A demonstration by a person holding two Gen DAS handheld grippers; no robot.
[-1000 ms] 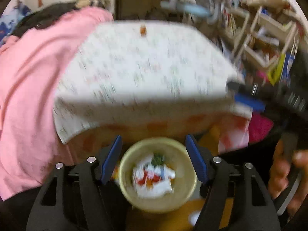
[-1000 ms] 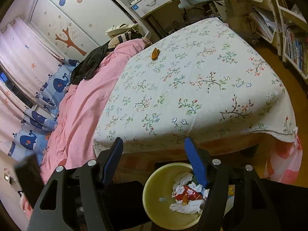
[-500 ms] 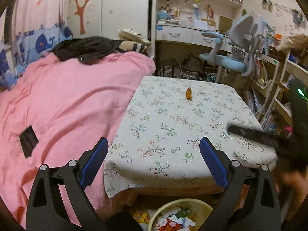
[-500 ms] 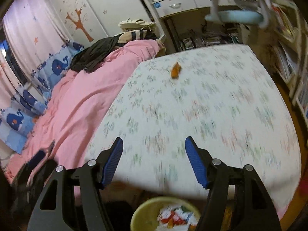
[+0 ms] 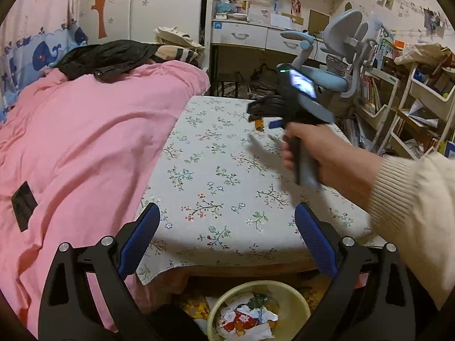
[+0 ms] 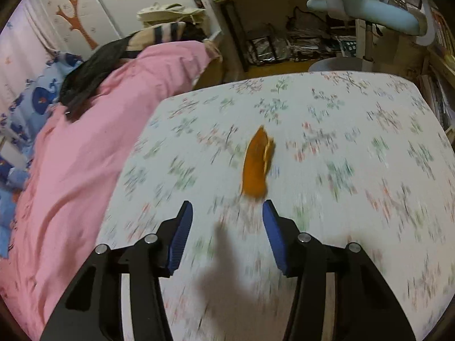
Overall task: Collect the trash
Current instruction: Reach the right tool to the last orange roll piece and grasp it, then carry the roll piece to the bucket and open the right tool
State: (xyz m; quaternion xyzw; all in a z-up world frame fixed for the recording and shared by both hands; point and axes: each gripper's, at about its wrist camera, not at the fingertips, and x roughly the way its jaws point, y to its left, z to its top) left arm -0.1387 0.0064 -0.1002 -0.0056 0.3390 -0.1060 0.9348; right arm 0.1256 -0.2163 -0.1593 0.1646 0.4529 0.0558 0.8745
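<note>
Floral bedspread [image 6: 327, 170]: right tongs [image 6: 227, 213] angled down, closing, short of orange scrap [image 6: 256, 164].

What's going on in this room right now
A person is clearing trash with a gripper in each hand. The right gripper reaches over the floral bedspread toward an orange peel lying on it; its jaws are closing, but the peel sits just ahead of them, not gripped. The left gripper hangs open and empty near the bed's edge, above a yellow bin already holding crumpled wrappers.
</note>
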